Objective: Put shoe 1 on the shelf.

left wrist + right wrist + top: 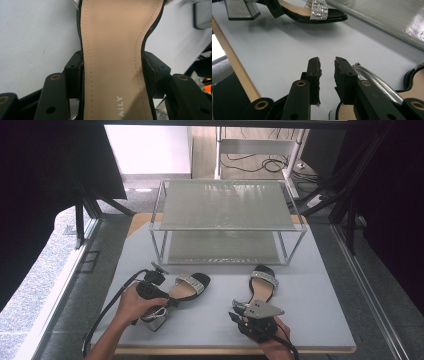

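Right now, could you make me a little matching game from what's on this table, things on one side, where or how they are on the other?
Things:
1. left sandal
2. right sandal
3. rack
4. right gripper

States:
A. stands at the table's far side, shelves bare
B. clamped across its insole by the left gripper
C. jaws slightly apart, holding nothing
D. lies on the table, not gripped

Pairs: 1-B, 2-D, 3-A, 4-C

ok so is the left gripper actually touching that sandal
Touching. The left gripper view shows the left gripper with both jaws pressed against the sandal's sides.
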Demonstrator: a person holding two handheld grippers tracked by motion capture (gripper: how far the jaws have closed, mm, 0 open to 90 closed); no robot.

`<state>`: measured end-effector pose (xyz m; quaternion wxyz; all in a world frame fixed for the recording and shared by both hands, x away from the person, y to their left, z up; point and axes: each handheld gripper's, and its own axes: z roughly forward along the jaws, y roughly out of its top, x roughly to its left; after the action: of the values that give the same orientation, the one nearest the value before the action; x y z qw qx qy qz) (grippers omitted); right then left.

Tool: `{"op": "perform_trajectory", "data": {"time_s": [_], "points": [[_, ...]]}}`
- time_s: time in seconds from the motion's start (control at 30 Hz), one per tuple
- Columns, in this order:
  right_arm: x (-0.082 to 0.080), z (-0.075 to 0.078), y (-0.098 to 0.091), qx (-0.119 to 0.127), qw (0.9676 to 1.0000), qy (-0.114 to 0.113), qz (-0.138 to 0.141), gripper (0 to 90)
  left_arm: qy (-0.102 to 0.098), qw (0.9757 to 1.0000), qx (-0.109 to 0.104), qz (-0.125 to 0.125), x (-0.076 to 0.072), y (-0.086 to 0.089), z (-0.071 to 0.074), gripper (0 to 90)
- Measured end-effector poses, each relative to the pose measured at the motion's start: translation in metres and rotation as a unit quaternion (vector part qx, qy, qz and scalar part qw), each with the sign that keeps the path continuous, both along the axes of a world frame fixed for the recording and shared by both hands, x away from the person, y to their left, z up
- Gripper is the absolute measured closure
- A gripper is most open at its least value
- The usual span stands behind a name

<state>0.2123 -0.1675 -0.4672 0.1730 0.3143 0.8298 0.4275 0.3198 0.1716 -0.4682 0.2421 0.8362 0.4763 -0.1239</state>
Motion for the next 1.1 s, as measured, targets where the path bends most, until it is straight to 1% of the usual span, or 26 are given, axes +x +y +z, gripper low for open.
{"op": "perform_trajectory", "data": {"time_s": [0.03, 0.07, 0.13, 0.23, 0.27, 0.3, 0.33, 0.4, 0.43, 0.5, 0.87, 1.0, 1.03, 1.07, 1.1], "points": [[0.0, 0.0, 0.0, -0.001, 1.0, -0.001, 0.0, 73.8, -0.004, 0.9999, -0.011, 0.001, -0.001, 0.002, 0.004, 42.6], [0.0, 0.0, 0.0, -0.001, 1.0, -0.001, 0.0, 73.8, -0.004, 0.9999, -0.011, 0.001, -0.001, 0.002, 0.004, 42.6], [-0.001, 0.0, 0.0, 0.0, 1.0, -0.001, -0.001, 73.8, -0.012, 0.9997, -0.02, -0.003, -0.003, 0.004, 0.01, 42.6], [-0.001, 0.0, 0.001, 0.0, 1.0, -0.001, -0.001, 73.8, -0.018, 0.9994, -0.028, -0.006, -0.005, 0.006, 0.018, 42.6], [-0.001, 0.0, 0.001, 0.0, 1.0, -0.001, -0.001, 73.8, -0.02, 0.9991, -0.038, 0.0, -0.006, 0.006, 0.021, 42.6], [-0.001, 0.0, 0.001, 0.0, 1.0, -0.001, -0.001, 73.8, -0.021, 0.999, -0.039, -0.005, -0.006, 0.007, 0.023, 42.6], [-0.001, 0.0, 0.001, 0.0, 1.0, -0.001, -0.002, 73.8, -0.025, 0.9987, -0.045, -0.003, -0.007, 0.007, 0.026, 42.6], [-0.001, 0.0, 0.001, -0.001, 1.0, -0.001, -0.002, 73.8, -0.03, 0.9983, -0.05, -0.007, -0.007, 0.008, 0.031, 42.6], [-0.001, 0.0, 0.001, -0.001, 1.0, -0.001, -0.002, 73.8, -0.031, 0.998, -0.056, -0.004, -0.008, 0.008, 0.034, 42.6], [-0.001, 0.0, 0.0, 0.0, 1.0, -0.001, -0.003, 73.8, -0.035, 0.9976, -0.058, -0.011, -0.008, 0.009, 0.039, 42.7], [-0.001, 0.0, 0.0, 0.0, 1.0, -0.001, -0.002, 73.7, -0.055, 0.9952, -0.079, -0.018, -0.006, 0.008, 0.064, 42.7], [-0.001, 0.0, 0.0, 0.0, 1.0, -0.001, -0.002, 73.7, -0.064, 0.9933, -0.094, -0.023, -0.005, 0.007, 0.077, 42.7], [-0.001, -0.001, 0.0, 0.0, 1.0, -0.001, -0.002, 73.7, -0.065, 0.993, -0.095, -0.025, -0.004, 0.006, 0.079, 42.7], [-0.001, -0.001, 0.0, 0.001, 1.0, 0.001, -0.002, 73.7, -0.068, 0.9926, -0.096, -0.027, -0.004, 0.006, 0.084, 42.7], [-0.001, -0.001, 0.0, 0.001, 1.0, 0.001, -0.002, 73.7, -0.068, 0.9926, -0.096, -0.027, -0.004, 0.006, 0.084, 42.7]]}}
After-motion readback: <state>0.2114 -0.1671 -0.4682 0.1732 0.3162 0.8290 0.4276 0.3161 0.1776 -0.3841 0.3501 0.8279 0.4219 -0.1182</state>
